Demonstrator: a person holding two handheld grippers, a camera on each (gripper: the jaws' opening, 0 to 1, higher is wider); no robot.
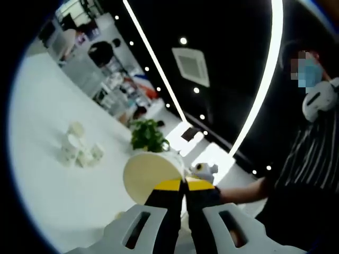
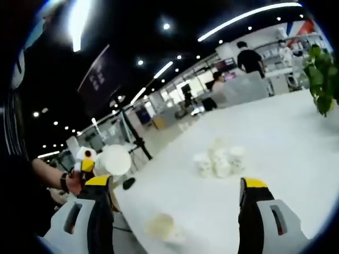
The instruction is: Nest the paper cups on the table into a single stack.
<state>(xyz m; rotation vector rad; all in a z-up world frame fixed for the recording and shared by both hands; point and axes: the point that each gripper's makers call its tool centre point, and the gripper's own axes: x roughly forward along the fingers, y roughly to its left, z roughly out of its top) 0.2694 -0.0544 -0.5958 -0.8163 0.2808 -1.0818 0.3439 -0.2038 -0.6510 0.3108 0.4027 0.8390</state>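
In the left gripper view we find the left tool point(image 1: 185, 184) clenched on a paper cup point(image 1: 150, 174), its yellow-tipped jaws pinched together on the cup's wall; the cup is lifted off the white table point(image 1: 47, 180) and tilted so that its cream-coloured mouth faces us. Well beyond it, a cluster of paper cups point(image 1: 78, 150) stands on the table, some touching one another; we cannot count them exactly. A green potted plant point(image 1: 148, 135) sits farther along the table, and a person in a striped top point(image 1: 312, 159) stands at the right of that view. In the right gripper view the right tool point(image 2: 175, 185) is released, its jaws set wide apart with nothing between them, pointing towards the same cluster point(image 2: 220, 159) on the table point(image 2: 286, 127). Near the table's close edge we note a pale, blurred thing point(image 2: 161, 225), possibly a cup lying on its side; we cannot tell. At the left of this view the other tool holds the raised cup point(image 2: 114, 160), its round face turned to us, beside a person's hand point(image 2: 74, 182).
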